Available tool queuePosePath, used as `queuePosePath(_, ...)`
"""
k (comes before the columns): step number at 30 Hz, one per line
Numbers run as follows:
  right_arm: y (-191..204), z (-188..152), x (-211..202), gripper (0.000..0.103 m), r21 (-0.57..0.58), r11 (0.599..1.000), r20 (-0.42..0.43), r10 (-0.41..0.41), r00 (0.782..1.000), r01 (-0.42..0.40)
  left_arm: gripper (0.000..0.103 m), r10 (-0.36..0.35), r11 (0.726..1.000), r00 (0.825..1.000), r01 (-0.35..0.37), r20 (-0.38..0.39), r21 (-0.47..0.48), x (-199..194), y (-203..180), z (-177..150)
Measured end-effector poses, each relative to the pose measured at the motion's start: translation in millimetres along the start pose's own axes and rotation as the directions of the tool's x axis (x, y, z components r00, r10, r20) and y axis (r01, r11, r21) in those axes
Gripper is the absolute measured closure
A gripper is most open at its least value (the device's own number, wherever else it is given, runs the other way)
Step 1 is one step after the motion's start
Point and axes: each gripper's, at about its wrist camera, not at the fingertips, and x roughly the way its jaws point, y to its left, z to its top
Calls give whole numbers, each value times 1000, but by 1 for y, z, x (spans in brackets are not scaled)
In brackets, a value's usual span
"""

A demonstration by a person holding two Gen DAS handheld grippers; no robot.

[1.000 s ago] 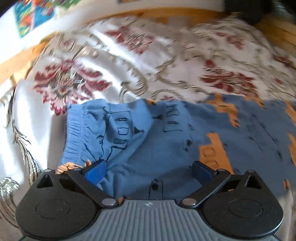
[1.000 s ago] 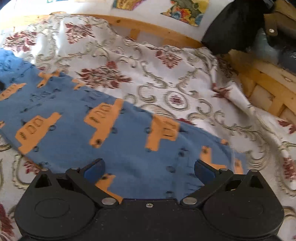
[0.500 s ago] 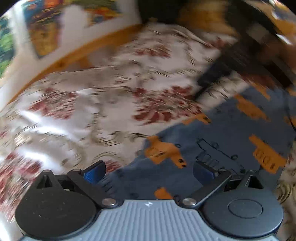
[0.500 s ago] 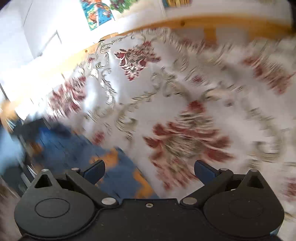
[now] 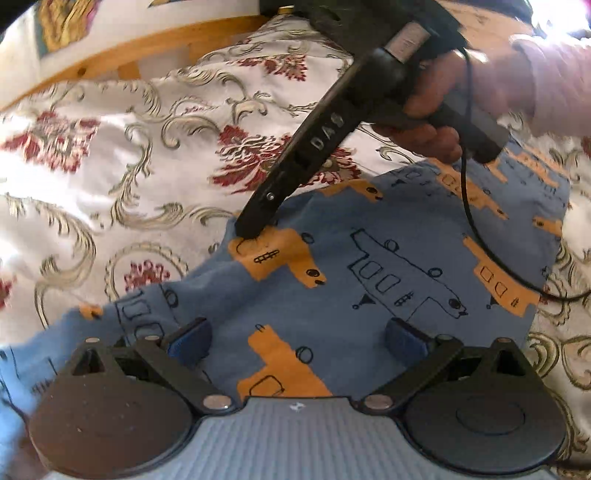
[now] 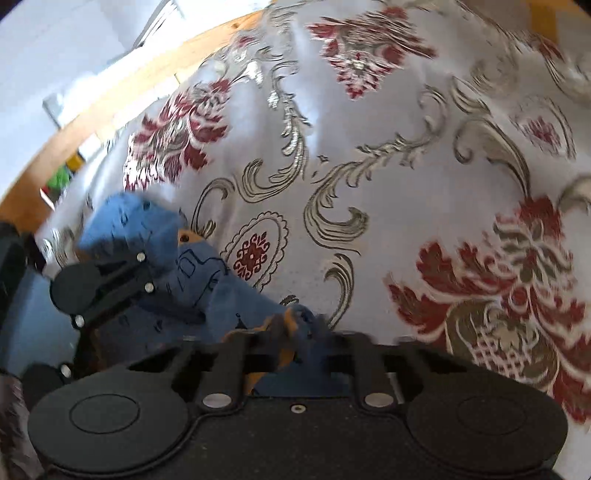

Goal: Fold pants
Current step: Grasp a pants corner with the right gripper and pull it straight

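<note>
Blue pants (image 5: 369,266) with orange print lie rumpled on bedspread (image 5: 147,155).

I see a white bedspread (image 5: 155,155) with red flowers and grey scrolls, wrinkled, filling both views. A wooden bed frame (image 5: 147,55) runs along its far edge, a colourful picture (image 5: 62,22) behind it, far left.

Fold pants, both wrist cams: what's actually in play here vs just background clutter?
In play:
- blue pants with orange and outlined vehicle prints
- right gripper, shut on a bunched edge of the pants
- left gripper, open over the pants
- hand on the right gripper's handle

Background:
- floral bedspread
- wooden bed frame
- black cable
</note>
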Motion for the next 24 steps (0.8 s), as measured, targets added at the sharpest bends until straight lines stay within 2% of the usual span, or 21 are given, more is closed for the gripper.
queuePosePath(2, 7, 0, -2, 97, -49, 998, 22, -34, 999, 35, 0, -5, 1000, 1000, 5, 13, -23, 0, 2, -4)
queuePosePath(6, 8, 7, -16, 102, -61, 993, 108, -96, 989, 103, 0, -1, 997, 999, 5, 51, -77, -4, 2, -18)
queuePosePath(10, -11, 7, -1, 103, -33, 982, 86, -181, 980, 185, 0, 9, 997, 998, -3, 63, -80, -7, 0, -23)
queuePosePath(12, -19, 3, -1, 90, 0, 975, 92, -222, 971, 223, 0, 11, 997, 999, -8, 47, -81, -7, -1, -20)
queuePosePath(13, -19, 1, -11, 80, 15, 970, 122, -243, 963, 243, 0, 18, 996, 999, -15, 32, -83, -8, -2, -17)
queuePosePath(15, -13, -7, -37, 68, 29, 965, 181, -262, 948, 261, 0, 35, 994, 999, -35, 6, -102, -15, -4, -10)
queuePosePath(16, -8, -14, -52, 52, 35, 962, 202, -272, 941, 270, 0, 37, 993, 999, -35, 9, -114, -19, -5, -9)
queuePosePath(17, -3, -23, -66, 31, 42, 961, 206, -276, 939, 274, 0, 37, 991, 999, -35, 17, -126, -23, -6, -10)
queuePosePath(18, 2, -37, -79, 24, 59, 960, 199, -281, 939, 274, 0, 45, 990, 999, -42, 16, -137, -25, -8, -13)
queuePosePath(19, 8, -52, -90, 18, 85, 958, 194, -286, 938, 274, 0, 60, 988, 998, -58, 5, -143, -25, -10, -17)
queuePosePath(21, 17, -93, -112, 15, 172, 947, 162, -299, 940, 271, 0, 109, 982, 994, -107, 1, -155, -26, -14, -27)
queuePosePath(23, 27, -138, -128, 8, 267, 916, 130, -343, 930, 300, 0, 141, 973, 990, -138, 3, -187, -31, -18, -34)
queuePosePath(24, 30, -162, -134, 7, 328, 887, 105, -374, 921, 323, 0, 150, 966, 989, -149, -10, -210, -32, -18, -36)
